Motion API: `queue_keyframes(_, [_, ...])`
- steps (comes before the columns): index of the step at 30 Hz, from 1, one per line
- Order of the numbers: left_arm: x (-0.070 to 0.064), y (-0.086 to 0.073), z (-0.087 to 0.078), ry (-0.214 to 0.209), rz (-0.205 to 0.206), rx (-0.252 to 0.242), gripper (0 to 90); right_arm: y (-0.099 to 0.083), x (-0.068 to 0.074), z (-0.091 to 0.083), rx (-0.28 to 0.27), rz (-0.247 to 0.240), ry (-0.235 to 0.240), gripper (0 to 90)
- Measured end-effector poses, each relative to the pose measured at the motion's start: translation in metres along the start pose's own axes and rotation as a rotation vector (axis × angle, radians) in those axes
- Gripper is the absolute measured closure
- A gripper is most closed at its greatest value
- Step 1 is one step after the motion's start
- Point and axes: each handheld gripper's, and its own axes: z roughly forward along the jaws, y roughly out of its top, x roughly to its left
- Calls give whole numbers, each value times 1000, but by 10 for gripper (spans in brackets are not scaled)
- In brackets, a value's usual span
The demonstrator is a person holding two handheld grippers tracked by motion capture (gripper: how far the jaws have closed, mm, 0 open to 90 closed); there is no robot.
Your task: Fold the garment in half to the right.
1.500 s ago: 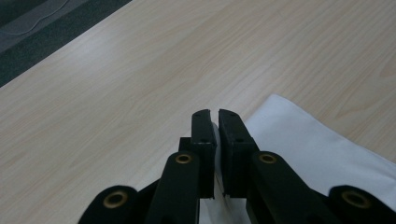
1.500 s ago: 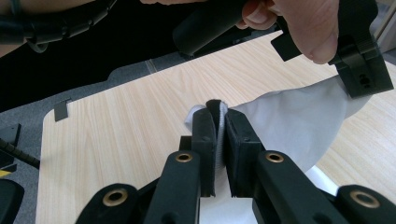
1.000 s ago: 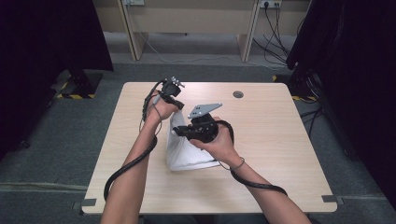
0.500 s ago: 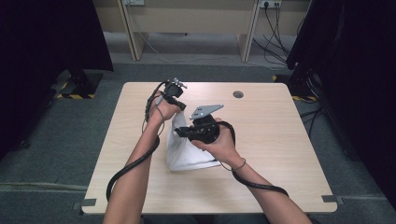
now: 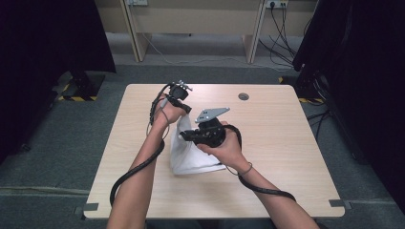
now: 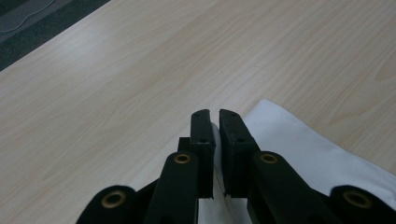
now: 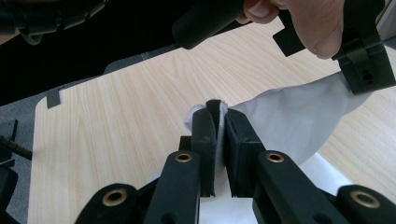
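A white cloth (image 5: 191, 155) lies partly on the light wooden table (image 5: 286, 143), with its top pulled up between my two grippers. My left gripper (image 5: 184, 109) holds one upper edge. In the left gripper view its jaws (image 6: 215, 135) are pressed together with a strip of the cloth (image 6: 289, 140) between them. My right gripper (image 5: 183, 136) points left just below it. Its jaws (image 7: 217, 119) are closed on a fold of the cloth (image 7: 289, 116). The left gripper (image 7: 364, 65) and the hand around it appear at the upper right of the right gripper view, pinching the far corner.
A small round grommet (image 5: 243, 96) sits in the table near its far edge. Black cables (image 5: 138, 167) trail from both grippers along the forearms. A desk frame (image 5: 191, 19) stands beyond the table, and dark curtains flank both sides.
Both grippers keep their hold on the cloth. The left hand has edged slightly to the right, and the cloth hangs a little tauter between them.
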Motion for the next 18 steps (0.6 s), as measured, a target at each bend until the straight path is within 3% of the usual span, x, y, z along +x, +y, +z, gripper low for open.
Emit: queue_keyframes(18, [-5,-2,9,-7,-1,10,829,-10,-4,0,13,12,-3,835])
